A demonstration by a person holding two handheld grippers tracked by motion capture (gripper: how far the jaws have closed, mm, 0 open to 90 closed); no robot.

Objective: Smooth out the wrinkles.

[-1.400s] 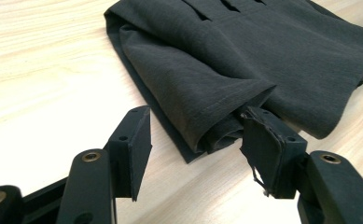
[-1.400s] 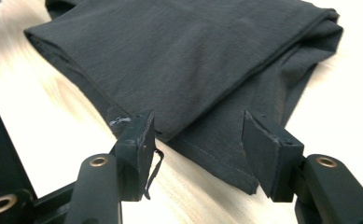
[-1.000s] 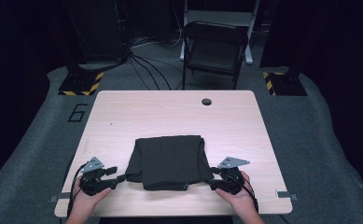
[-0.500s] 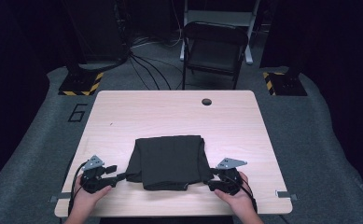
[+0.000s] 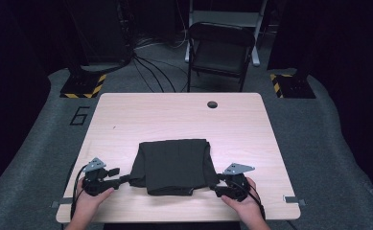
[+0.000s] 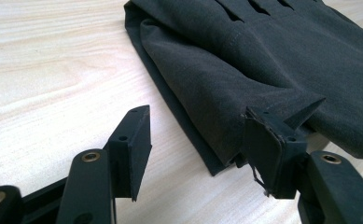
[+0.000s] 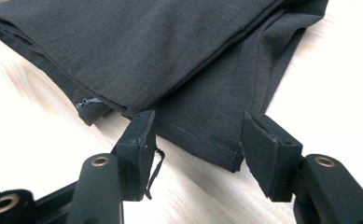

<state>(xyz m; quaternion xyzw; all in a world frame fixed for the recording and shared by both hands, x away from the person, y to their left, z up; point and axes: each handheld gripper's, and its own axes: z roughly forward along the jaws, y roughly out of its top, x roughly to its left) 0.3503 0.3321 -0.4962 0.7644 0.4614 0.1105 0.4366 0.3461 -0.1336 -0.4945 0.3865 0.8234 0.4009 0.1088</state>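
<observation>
I hold a gripper in each hand at the near edge of the table [image 5: 126, 115], one at either side of a folded dark cloth [image 5: 173, 165]. The cloth lies flat on the light wood, nearer the near edge than the far one and roughly midway between the left and right edges, folded into a rough rectangle with several layers showing along its sides.

My left gripper [image 5: 122, 179] lies low over the table toward the near left corner and points at the cloth's near left corner. Its jaws stand apart with nothing pinched. In the left gripper view [image 6: 195, 140], one jaw is over bare wood, and the other sits right at the cloth's [image 6: 263, 60] folded corner, where a flap of fabric rests against its top edge; I cannot tell whether the tip has slid under a layer.

My right gripper [image 5: 217, 188] lies toward the near right corner and points at the cloth's near right corner. Its jaws are also apart. In the right gripper view [image 7: 198, 140], the hemmed edge of the cloth [image 7: 170, 51] lies in the gap between the two pads, yet neither presses on it. A small grey tag [image 7: 87, 101] peeks from between the layers beside it.

My left hand [image 5: 86, 203] and right hand [image 5: 244, 203] come in over the near edge.
</observation>
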